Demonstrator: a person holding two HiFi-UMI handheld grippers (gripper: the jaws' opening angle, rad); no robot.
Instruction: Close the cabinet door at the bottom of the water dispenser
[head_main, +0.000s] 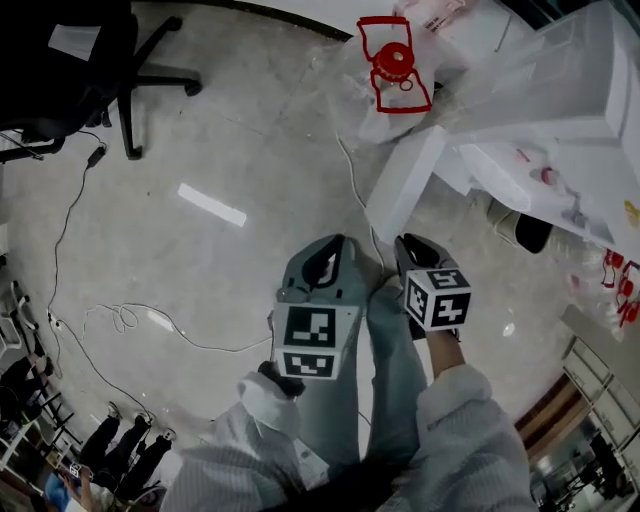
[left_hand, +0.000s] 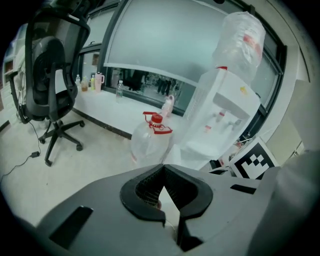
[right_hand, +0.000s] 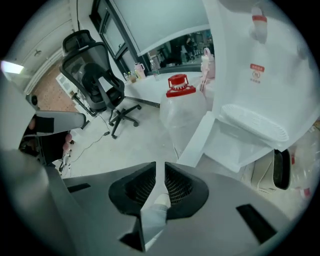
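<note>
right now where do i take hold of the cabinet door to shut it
The free edge of the cabinet door, away from the water dispenser. Come from its outer face, on the bottle side: it stands swung wide open, so a push there would likely close it.

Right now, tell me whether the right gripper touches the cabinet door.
Apart. In the right gripper view, the right gripper, jaws shut, is short of the cabinet door; floor between.
</note>
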